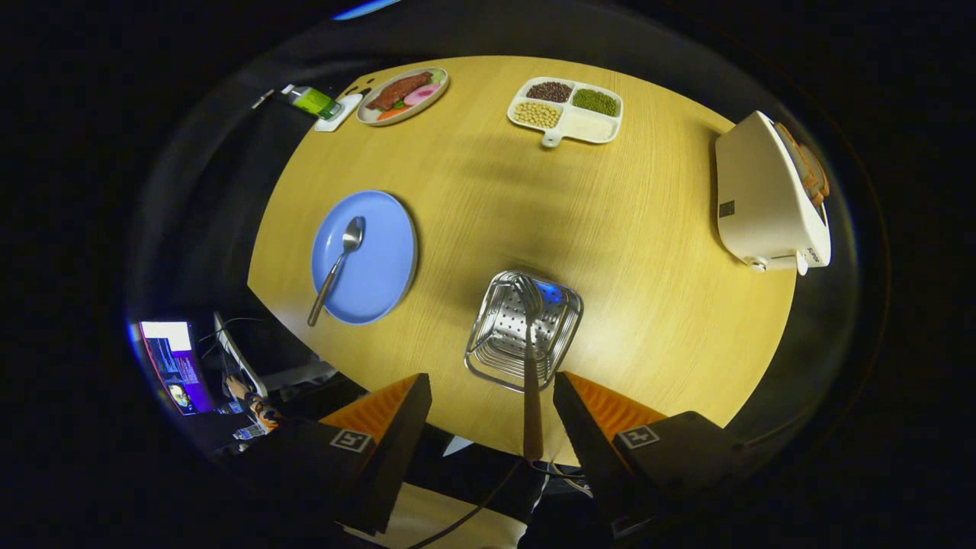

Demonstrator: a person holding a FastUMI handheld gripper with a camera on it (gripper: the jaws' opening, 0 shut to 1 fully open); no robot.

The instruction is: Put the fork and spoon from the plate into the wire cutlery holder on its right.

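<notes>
A spoon [339, 265] lies on the blue plate [381, 274], bowl pointing away from me and handle reaching over the plate's near rim. To the plate's right stands the wire cutlery holder [496, 343]. The fork [531, 381] stands in it with tines down, and its brown handle rises toward me between my fingers, closer to the right one. My gripper [490, 377] hangs open above the holder's near edge, and neither finger touches the fork.
At the table's far side sit a plate of food [402, 95] and a white divided tray of beans [566, 110]. A white toaster [766, 194] stands at the right edge. A small green item [314, 101] lies far left. Off the table's near left glows a monitor [171, 366].
</notes>
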